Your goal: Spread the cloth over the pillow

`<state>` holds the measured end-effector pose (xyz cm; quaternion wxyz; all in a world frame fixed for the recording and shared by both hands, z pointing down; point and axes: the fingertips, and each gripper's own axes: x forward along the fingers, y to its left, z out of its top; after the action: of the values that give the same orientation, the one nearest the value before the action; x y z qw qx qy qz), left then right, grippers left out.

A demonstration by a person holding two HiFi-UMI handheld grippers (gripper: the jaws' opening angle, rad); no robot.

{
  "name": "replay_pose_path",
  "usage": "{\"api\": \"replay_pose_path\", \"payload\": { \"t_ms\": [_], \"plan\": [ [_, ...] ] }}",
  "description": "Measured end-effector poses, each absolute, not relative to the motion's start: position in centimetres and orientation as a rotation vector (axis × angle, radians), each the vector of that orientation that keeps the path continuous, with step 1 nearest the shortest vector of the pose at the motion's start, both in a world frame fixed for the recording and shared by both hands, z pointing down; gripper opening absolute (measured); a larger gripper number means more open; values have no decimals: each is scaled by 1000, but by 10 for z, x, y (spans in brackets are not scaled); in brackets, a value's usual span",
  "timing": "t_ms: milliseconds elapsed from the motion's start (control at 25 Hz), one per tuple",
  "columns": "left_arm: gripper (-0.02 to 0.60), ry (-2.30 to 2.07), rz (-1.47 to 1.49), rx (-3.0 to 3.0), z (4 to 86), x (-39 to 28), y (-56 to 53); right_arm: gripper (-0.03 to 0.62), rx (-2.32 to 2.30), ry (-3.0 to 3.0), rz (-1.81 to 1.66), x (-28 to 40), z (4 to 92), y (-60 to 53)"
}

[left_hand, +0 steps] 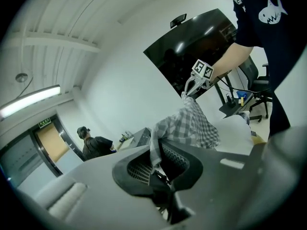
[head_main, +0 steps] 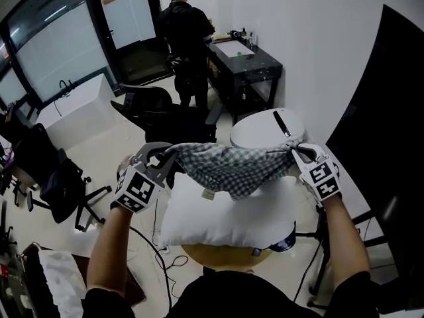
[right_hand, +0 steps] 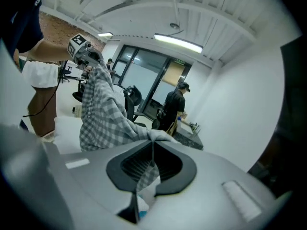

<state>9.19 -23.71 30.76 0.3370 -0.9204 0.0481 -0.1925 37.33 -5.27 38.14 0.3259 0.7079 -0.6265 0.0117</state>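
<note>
Cloth [head_main: 232,167], checked and bunched, hangs at frame centre over the upper edge of the white pillow [head_main: 225,220], strung between the left gripper [head_main: 167,154] and right gripper [head_main: 299,150], each clamped on one end; a person [head_main: 187,38] stands at upper centre
</note>
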Motion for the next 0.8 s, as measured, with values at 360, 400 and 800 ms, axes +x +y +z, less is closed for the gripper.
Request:
{"api": "replay_pose_path", "payload": {
  "t_ms": [360,400,800],
  "plan": [
    [41,65,-1046,-2465,493,73,-272,21,1733,-1663,304,349,499,-71],
    [66,52,-1084,-2466,508,71,-271,21,1725,-1657,315,347,507,-73],
    [273,-78,-1075,-2443,522,77,-224,21,1722,-1649,383,344,529,-81]
  ]
}}
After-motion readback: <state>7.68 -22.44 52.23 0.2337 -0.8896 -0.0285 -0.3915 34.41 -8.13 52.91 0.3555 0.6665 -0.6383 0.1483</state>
